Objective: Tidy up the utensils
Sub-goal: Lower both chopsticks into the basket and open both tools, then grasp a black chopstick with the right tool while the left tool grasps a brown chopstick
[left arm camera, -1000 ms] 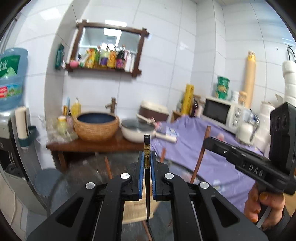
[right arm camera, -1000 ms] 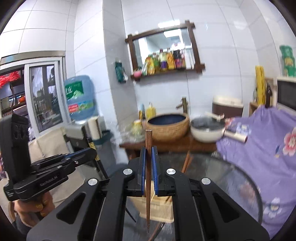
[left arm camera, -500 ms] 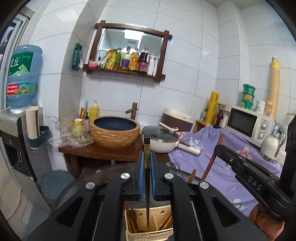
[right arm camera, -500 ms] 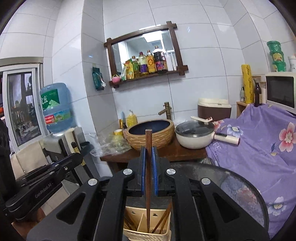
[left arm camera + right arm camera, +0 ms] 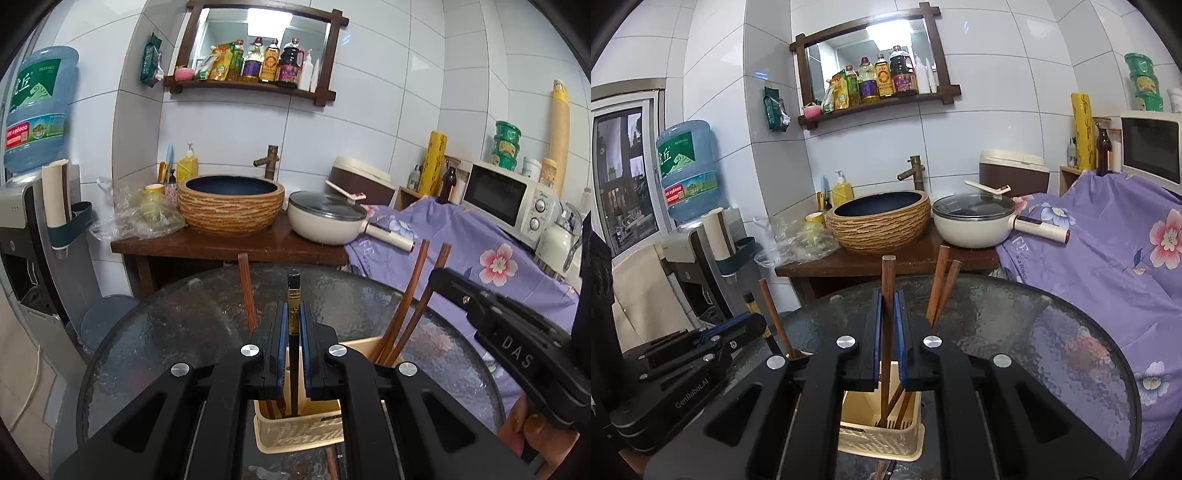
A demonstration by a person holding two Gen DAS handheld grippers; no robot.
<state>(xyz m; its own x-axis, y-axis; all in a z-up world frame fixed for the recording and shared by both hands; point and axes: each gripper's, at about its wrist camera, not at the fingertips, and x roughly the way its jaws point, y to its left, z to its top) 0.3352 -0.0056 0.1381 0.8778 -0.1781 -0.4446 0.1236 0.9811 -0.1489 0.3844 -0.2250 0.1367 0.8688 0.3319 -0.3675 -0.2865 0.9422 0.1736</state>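
Observation:
A beige utensil holder (image 5: 295,432) stands on a round glass table (image 5: 184,325); it also shows in the right wrist view (image 5: 882,439). My left gripper (image 5: 291,317) is shut on a black chopstick with a gold band (image 5: 293,295), held upright with its tip down in the holder. My right gripper (image 5: 888,306) is shut on a brown wooden chopstick (image 5: 887,273), its lower end in the holder. Other brown chopsticks (image 5: 410,295) lean in the holder, also in the right wrist view (image 5: 942,284).
A wooden stand (image 5: 229,247) behind the table carries a woven basin (image 5: 231,203) and a white pan (image 5: 325,221). A purple flowered cloth (image 5: 1108,251) lies to the right, a water dispenser (image 5: 687,177) to the left. A loose chopstick (image 5: 332,461) lies before the holder.
Both grippers have come down over the table. The chopstick tips, earlier above the holder, now reach into it. The grip on each has not changed.

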